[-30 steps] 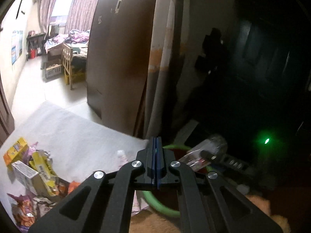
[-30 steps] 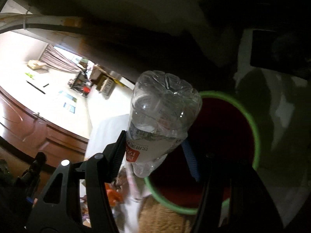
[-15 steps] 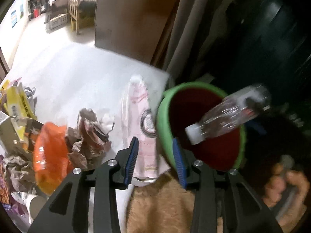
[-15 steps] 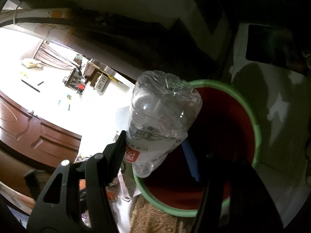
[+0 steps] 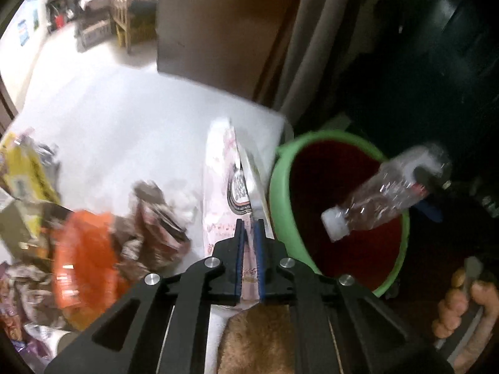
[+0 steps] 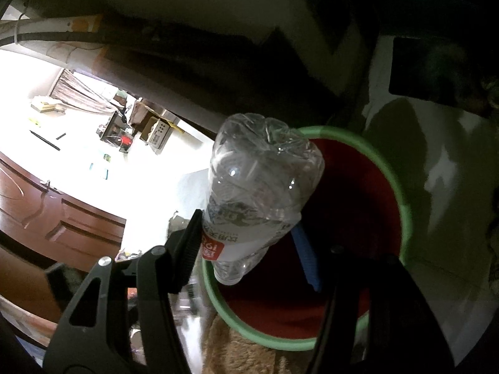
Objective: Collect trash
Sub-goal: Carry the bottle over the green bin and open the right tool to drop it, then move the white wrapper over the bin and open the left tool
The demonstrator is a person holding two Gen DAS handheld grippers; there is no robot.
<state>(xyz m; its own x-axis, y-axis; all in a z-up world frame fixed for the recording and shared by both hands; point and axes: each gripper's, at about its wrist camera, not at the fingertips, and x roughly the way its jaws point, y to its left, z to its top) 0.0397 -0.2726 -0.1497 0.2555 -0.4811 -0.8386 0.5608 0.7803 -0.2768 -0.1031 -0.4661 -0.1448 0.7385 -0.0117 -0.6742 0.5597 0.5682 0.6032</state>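
Note:
My right gripper (image 6: pixel 246 237) is shut on a clear plastic bottle (image 6: pixel 259 199) with a red and white label, held over the green-rimmed red bin (image 6: pixel 405 218). In the left wrist view the bottle (image 5: pixel 386 193) hangs cap-down over the bin (image 5: pixel 280 193). My left gripper (image 5: pixel 249 237) is shut on a pink and white wrapper (image 5: pixel 224 187) that lies on the white sheet just left of the bin's rim.
A pile of trash lies at the left of the white sheet (image 5: pixel 124 131): an orange packet (image 5: pixel 81 255), crumpled brown wrappers (image 5: pixel 156 215), yellow boxes (image 5: pixel 25 168). A brown door (image 5: pixel 218 25) stands behind. A tan furry mat (image 5: pixel 259 342) lies below the bin.
My left gripper tipped down from the room toward the sheet, opened, then closed on the pink wrapper beside the bin. My right gripper keeps the bottle over the bin, now nearer.

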